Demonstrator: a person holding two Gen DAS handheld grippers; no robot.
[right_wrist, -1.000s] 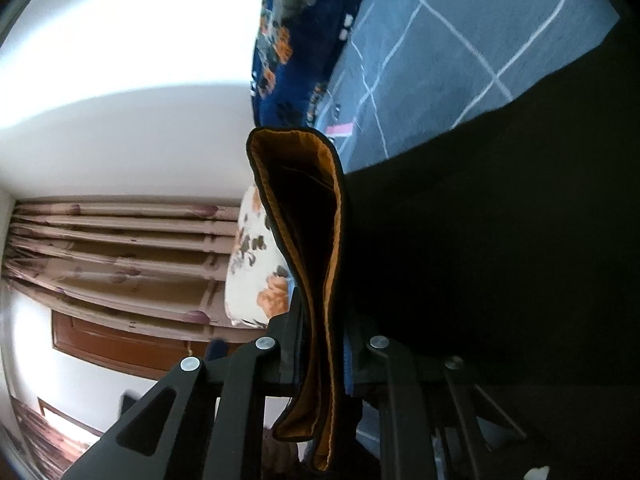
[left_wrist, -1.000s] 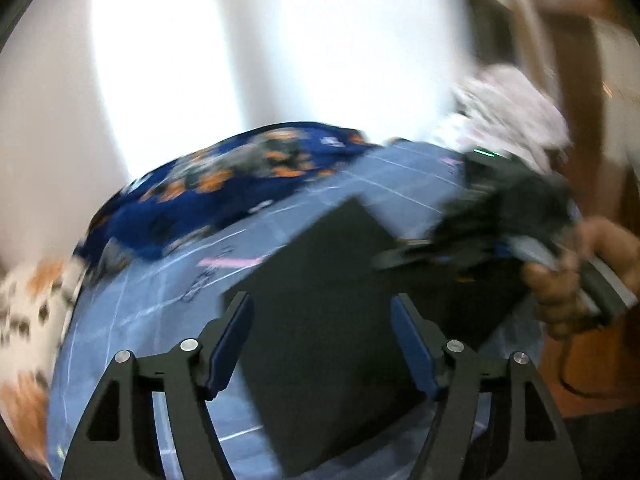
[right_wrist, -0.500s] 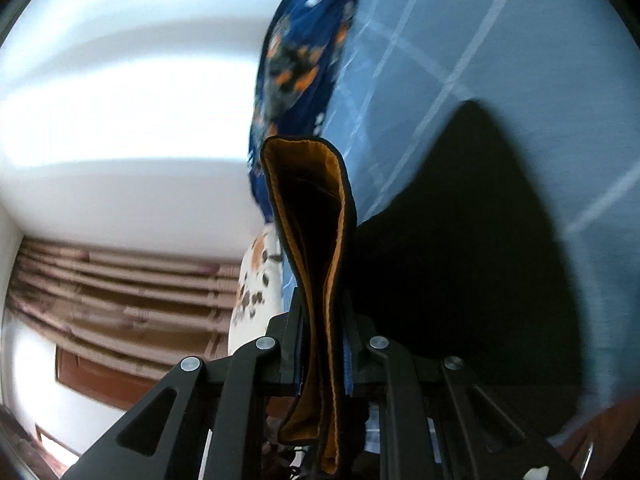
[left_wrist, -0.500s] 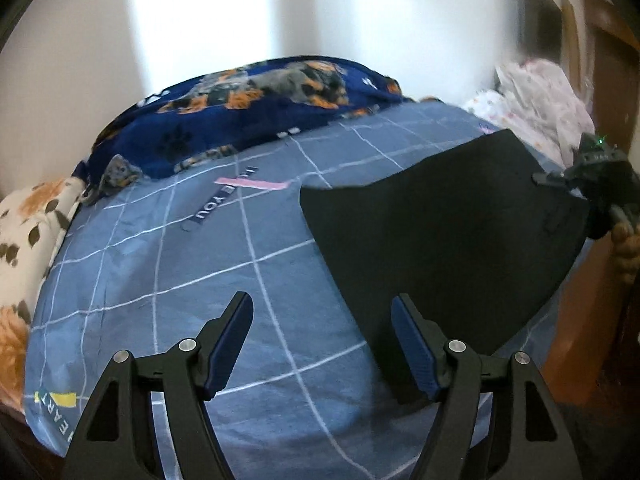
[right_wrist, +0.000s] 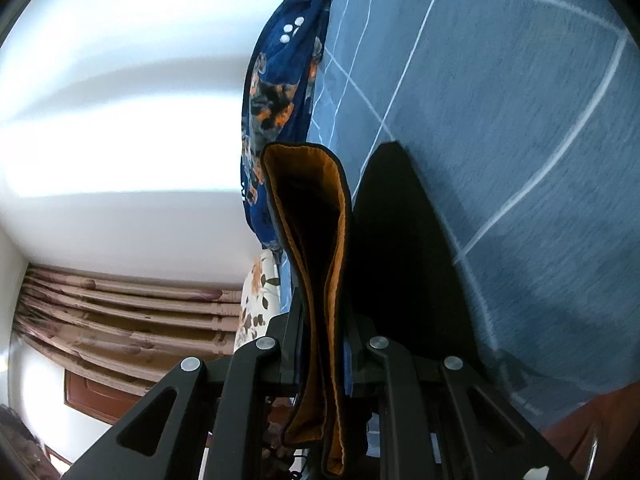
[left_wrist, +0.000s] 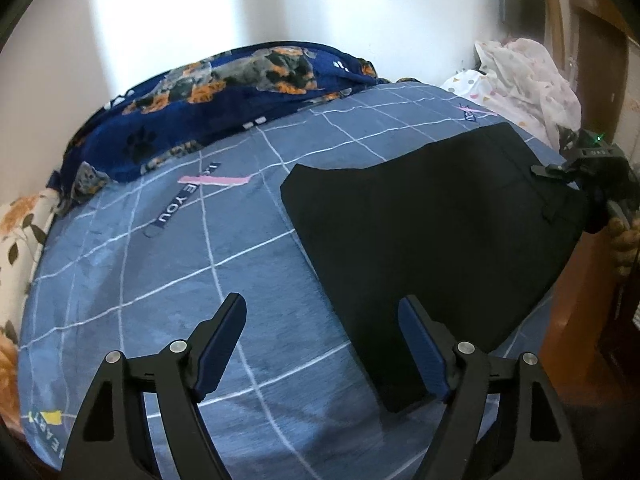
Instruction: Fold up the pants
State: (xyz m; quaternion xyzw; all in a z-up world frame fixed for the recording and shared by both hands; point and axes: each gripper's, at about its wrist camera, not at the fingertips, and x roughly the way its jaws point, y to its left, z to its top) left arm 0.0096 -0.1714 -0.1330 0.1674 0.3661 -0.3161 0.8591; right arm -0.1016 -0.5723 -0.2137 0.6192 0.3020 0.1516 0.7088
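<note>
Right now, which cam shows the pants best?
Left wrist: the black pants lie spread on the blue bedsheet, outline visible. Right wrist shows only the orange-lined waistband clamped in the right gripper.

Black pants (left_wrist: 432,216) with orange lining, grey-blue white-gridded bedsheet (left_wrist: 160,280), navy paw-print blanket (left_wrist: 192,108) with orange patches.

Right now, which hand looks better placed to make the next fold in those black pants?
Probably the left. The left gripper hovers open beside the pants near edge, while the right gripper is shut on their waistband.
</note>
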